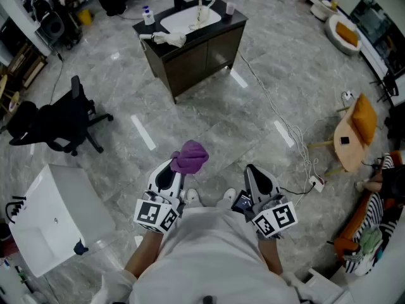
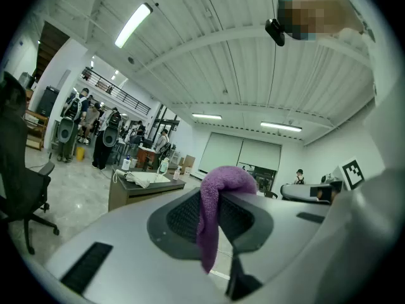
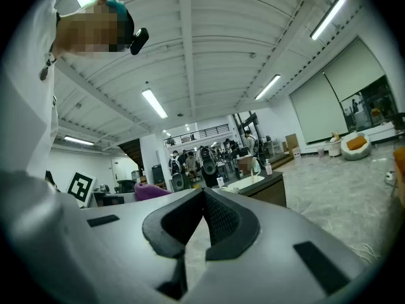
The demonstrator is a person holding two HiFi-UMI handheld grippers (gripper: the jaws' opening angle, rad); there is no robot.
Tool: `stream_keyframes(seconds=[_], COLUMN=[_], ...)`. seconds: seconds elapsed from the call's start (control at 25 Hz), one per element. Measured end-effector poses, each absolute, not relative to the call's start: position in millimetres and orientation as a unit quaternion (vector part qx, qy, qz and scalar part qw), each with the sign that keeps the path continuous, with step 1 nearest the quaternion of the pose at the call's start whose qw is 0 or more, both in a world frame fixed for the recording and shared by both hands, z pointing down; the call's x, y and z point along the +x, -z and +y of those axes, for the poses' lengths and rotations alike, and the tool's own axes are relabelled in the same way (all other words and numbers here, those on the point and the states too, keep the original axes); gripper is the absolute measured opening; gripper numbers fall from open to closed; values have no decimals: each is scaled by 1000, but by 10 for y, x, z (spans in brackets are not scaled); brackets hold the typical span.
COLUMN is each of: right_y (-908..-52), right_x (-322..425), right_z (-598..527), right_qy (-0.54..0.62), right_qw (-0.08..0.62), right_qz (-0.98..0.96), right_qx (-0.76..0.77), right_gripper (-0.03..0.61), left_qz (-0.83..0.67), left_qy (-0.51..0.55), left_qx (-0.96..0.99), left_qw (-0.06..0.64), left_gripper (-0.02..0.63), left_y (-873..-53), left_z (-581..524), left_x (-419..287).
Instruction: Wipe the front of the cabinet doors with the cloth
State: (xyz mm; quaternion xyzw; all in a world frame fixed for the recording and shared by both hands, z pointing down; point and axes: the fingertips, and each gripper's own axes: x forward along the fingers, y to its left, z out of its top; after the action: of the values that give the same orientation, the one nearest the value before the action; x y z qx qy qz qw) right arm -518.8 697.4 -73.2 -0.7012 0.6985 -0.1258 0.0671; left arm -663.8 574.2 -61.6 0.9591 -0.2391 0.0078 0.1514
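Count: 2 tongs, left tongs [image 1: 174,170] and right tongs [image 1: 253,173]. 1 purple cloth [image 1: 191,155]. 1 cabinet [image 1: 163,62] with 2 doors [image 1: 223,48]. 1 sink [image 1: 185,19] in 1 worktop [image 1: 226,19]. 1 office chair [image 1: 57,122]. 3 white floor strips [image 1: 142,132]. 2 orange cushions [image 1: 364,120].

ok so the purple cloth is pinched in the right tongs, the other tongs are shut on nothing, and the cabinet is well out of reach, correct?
Not quite: the sides are swapped. The left gripper view shows the purple cloth pinched in the left tongs, and the right tongs are the ones shut on nothing. The cabinet is indeed well out of reach.
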Motion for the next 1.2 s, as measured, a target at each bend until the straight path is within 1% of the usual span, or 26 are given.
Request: stream_keyframes(seconds=[0.2,0.68,0.92,1.08,1.2], right_y=[663,708,704,654,623], right_x=[-5437,-5635,-5478,-5244,-4996], right_z=[6880,6659,6690,6728,6702], right_qy=[126,123,125,131,135], right_qw=[58,44,45,61,75], right_qz=[695,693,689,681,684], right_qx=[-706,-709,-713,-718,-713], right_gripper=[26,28,28,28,28], left_qz=[-233,-229,-225,-210,-198], left_qy=[5,1,3,4,6], left_qx=[963,962,963,967,972], left_qw=[136,150,149,144,124], left_gripper=[57,57,57,57,57], left_y=[679,629,634,685,750], left_z=[5561,5405,5384,5426,5491], left_x=[-6870,-7086,-6919,-6664,-6399])
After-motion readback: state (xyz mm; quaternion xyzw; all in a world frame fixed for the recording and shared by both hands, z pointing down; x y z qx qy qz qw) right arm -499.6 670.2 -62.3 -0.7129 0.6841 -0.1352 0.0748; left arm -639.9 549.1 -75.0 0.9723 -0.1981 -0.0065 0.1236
